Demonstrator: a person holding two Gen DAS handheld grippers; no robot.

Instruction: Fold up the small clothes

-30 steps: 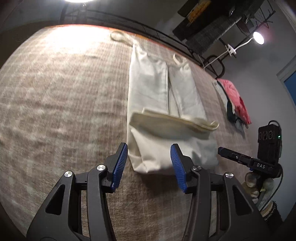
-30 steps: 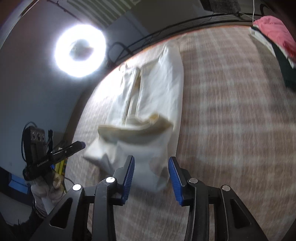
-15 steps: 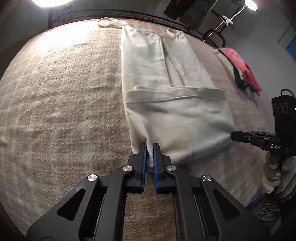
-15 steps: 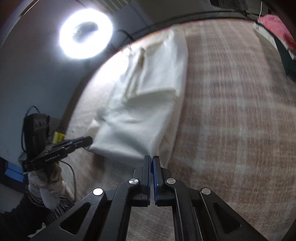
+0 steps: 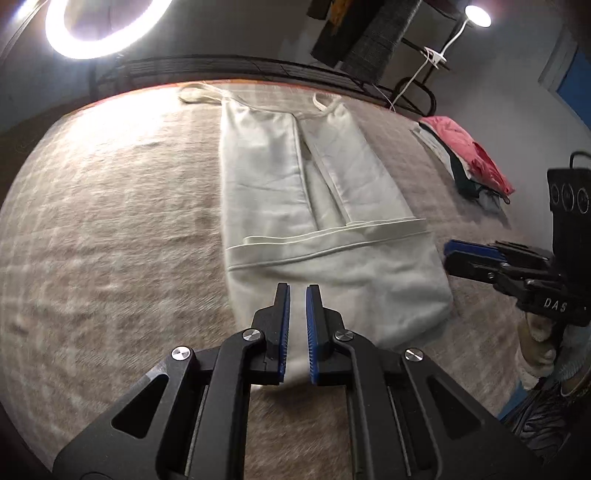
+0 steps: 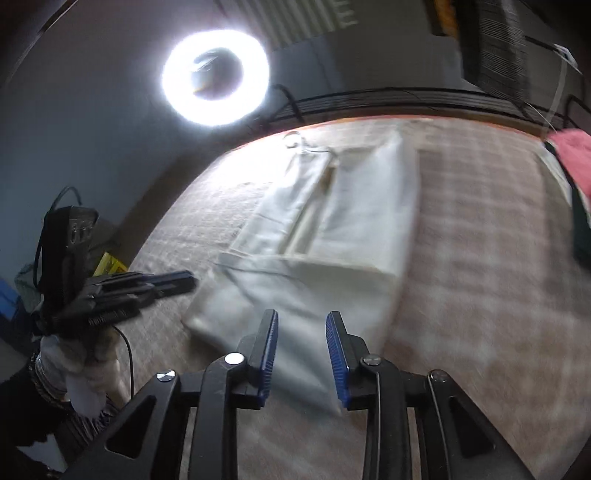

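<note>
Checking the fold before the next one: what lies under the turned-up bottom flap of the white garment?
Under the flap the garment carries on: its two folded-in side panels run beneath the hem. How far they reach, and whether anything else lies there, is covered.

A brown-and-cream checked cloth (image 5: 110,236) covers the work surface, its far edge rimmed in orange; beyond it runs a dark metal rail (image 5: 229,68); a ring light (image 6: 215,78) glares at far left against a grey-blue wall (image 6: 74,110); a small lamp (image 5: 477,15) shines at far right, its white cable trailing down.
</note>
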